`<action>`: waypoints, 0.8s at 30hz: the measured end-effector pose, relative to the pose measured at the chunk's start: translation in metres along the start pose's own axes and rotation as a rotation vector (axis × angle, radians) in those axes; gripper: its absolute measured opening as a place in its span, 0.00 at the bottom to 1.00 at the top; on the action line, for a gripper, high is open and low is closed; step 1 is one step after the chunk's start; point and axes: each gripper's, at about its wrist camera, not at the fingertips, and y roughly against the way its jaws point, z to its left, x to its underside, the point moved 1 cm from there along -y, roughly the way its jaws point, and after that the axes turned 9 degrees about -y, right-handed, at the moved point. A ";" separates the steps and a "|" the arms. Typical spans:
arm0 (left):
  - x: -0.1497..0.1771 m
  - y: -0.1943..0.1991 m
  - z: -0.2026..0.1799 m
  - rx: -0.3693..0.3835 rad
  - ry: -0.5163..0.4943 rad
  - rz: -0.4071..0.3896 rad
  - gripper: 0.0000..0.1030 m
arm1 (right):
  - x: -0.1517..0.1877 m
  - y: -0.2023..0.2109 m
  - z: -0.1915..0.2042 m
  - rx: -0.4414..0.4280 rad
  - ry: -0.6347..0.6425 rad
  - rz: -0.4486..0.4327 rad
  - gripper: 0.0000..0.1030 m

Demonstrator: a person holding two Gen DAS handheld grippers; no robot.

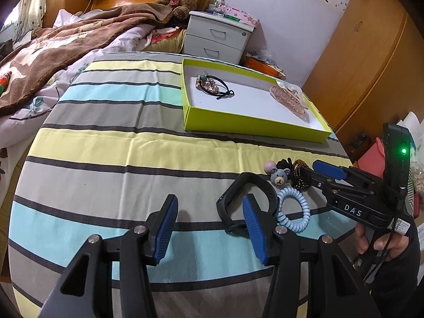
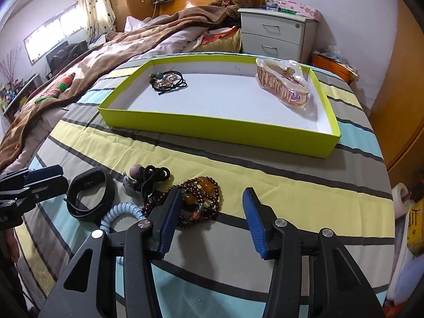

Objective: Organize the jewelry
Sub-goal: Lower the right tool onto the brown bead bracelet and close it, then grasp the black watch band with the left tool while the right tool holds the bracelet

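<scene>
My left gripper [image 1: 209, 220] hangs open over the striped cloth, its right finger in front of a black wristband [image 1: 261, 188]. Beside the band lie a blue spiral hair tie [image 1: 294, 209] and a bear-head tie [image 1: 279, 176]. My right gripper [image 2: 212, 206] is open above a dark red bead bracelet [image 2: 201, 198], which lies against its left finger without being pinched. The green tray [image 2: 217, 129] farther back holds a black hair tie with ornaments [image 2: 167, 79] and a pink hair claw [image 2: 283, 84]. The left wrist view shows the right gripper [image 1: 310, 172] over the pile.
The striped table [image 1: 106, 145] ends close behind the tray. A bed with a brown blanket [image 1: 53, 42] lies to the left, and a white nightstand [image 1: 217, 37] stands at the back. Wooden wardrobe doors [image 1: 357, 66] fill the right side.
</scene>
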 end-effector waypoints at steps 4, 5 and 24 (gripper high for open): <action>0.001 -0.003 -0.001 -0.001 0.002 0.012 0.51 | 0.003 0.002 -0.003 0.000 -0.007 -0.011 0.27; 0.001 -0.003 -0.001 -0.003 0.002 0.013 0.51 | 0.003 0.003 -0.003 -0.001 -0.011 -0.011 0.23; 0.000 -0.013 -0.006 -0.041 -0.021 0.051 0.51 | 0.005 0.043 -0.031 -0.075 -0.138 -0.123 0.04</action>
